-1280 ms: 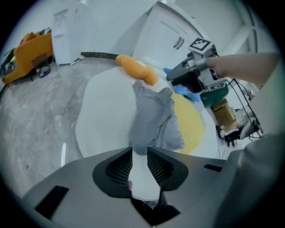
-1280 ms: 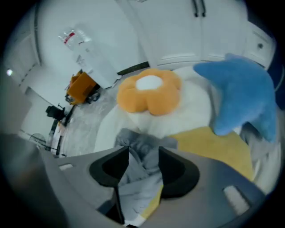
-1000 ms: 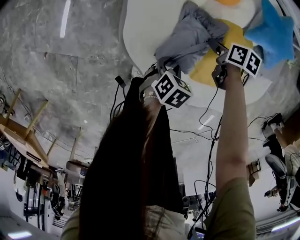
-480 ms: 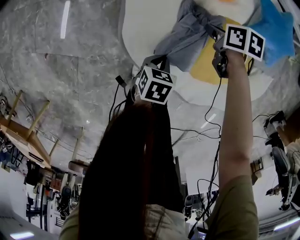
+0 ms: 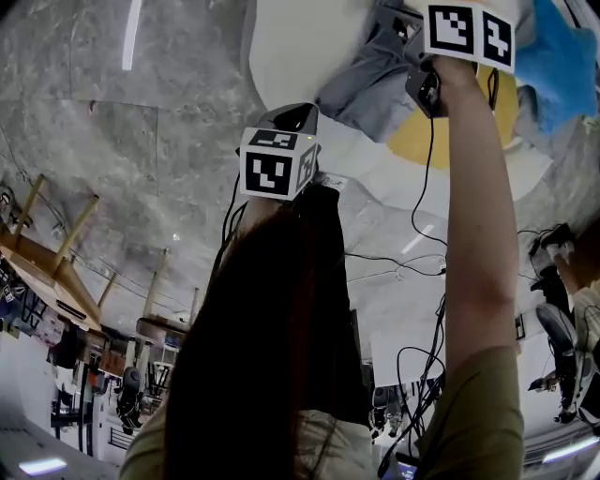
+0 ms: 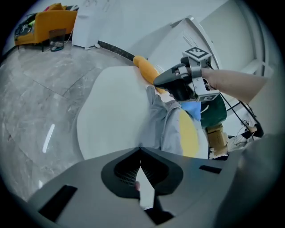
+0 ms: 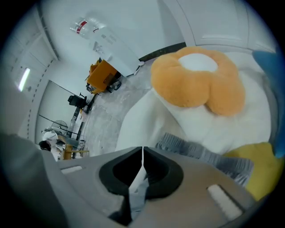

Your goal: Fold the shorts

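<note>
Over the white round surface [image 5: 281, 56], head view: we see the two grippers well apart, where a second ago they sat close together at the bunched grey shorts [image 5: 370, 80]. The left gripper [image 5: 302, 114] has slid out toward the surface's edge. The right gripper [image 5: 401, 26] has gone the other way, toward the top of the frame. The shorts now run as a longer band between them, less of a heap.

Left gripper view: the jaws have just closed and stand together, with a pale sliver of cloth pinched between the pads. We take it for an edge of the shorts [image 6: 162, 127], since the grey cloth runs straight down to the jaws. The right gripper [image 6: 165, 81] sits at the garment's far end, near a yellow cushion [image 6: 189, 133].

Right gripper view: these jaws [image 7: 141, 174] have just closed too, and they clamp a strip of grey cloth. The ribbed waistband [image 7: 200, 153] lies just beyond, in front of an orange-and-white plush [image 7: 198, 82].

Our reading: both ends are grabbed, and the spread is pulling the shorts out flat. That looks like the set-up for a fold, with no fold laid yet. The left hold looks thin and may slip under tension.
</note>
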Demonstrator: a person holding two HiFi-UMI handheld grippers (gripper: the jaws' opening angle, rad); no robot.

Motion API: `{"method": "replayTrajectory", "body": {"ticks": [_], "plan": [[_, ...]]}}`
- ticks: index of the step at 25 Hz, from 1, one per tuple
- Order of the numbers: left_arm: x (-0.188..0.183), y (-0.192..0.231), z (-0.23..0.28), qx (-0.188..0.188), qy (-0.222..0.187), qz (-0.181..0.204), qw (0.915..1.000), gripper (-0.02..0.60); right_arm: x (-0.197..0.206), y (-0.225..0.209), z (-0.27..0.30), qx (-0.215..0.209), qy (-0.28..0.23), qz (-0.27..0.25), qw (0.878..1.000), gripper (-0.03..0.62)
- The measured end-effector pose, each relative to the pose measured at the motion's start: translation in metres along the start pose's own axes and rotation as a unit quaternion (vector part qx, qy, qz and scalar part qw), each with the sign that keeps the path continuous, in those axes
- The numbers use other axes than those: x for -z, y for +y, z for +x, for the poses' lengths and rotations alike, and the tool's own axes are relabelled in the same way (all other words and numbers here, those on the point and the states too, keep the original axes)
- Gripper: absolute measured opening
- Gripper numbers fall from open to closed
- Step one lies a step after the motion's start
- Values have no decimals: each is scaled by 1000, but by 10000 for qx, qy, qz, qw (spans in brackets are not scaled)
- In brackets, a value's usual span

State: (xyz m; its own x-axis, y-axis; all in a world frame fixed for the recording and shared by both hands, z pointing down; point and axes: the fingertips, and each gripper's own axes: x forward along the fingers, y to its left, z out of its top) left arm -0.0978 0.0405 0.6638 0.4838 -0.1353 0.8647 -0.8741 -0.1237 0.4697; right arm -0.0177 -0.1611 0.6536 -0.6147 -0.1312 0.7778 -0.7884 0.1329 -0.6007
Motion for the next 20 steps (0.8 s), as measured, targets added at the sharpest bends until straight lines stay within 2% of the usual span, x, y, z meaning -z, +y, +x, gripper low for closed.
{"method": "replayTrajectory", "body": {"ticks": [3, 5, 7, 9, 11, 13, 14, 16, 17, 20], "plan": [[-2, 0, -5, -198, 51, 427, 9989, 11, -7, -19, -29, 516, -311, -275, 9978, 20], [-7, -6, -8, -271, -22, 855, 9960, 12, 7, -43, -58, 1039, -341, -396, 9932, 29], [-11, -27, -8, 47, -100, 1292, 9916, 12, 29, -71, -85, 1604, -183, -486, 9857, 31], [-11, -62, -2, 677, -92, 1706, 9830, 12, 56, -95, -101, 1950, 87, -416, 9799, 29], [-6, -92, 8, 965, 37, 2164, 9715, 12, 80, -111, -103, 2024, 376, -354, 9779, 29], [4, -108, 22, 1007, 276, 2541, 9615, 15, 96, -116, -94, 1972, 612, -423, 9775, 31], [11, -111, 30, 1018, 458, 2626, 9584, 36, 97, -116, -87, 1924, 662, -489, 9779, 29], [21, -105, 46, 906, 807, 2669, 9561, 166, 86, -113, -72, 1794, 641, -640, 9796, 29], [23, -99, 53, 798, 906, 2671, 9561, 199, 76, -110, -64, 1713, 622, -729, 9806, 29], [27, -86, 58, 615, 969, 2672, 9568, 222, 51, -99, -43, 1551, 711, -1139, 9787, 29]]}}
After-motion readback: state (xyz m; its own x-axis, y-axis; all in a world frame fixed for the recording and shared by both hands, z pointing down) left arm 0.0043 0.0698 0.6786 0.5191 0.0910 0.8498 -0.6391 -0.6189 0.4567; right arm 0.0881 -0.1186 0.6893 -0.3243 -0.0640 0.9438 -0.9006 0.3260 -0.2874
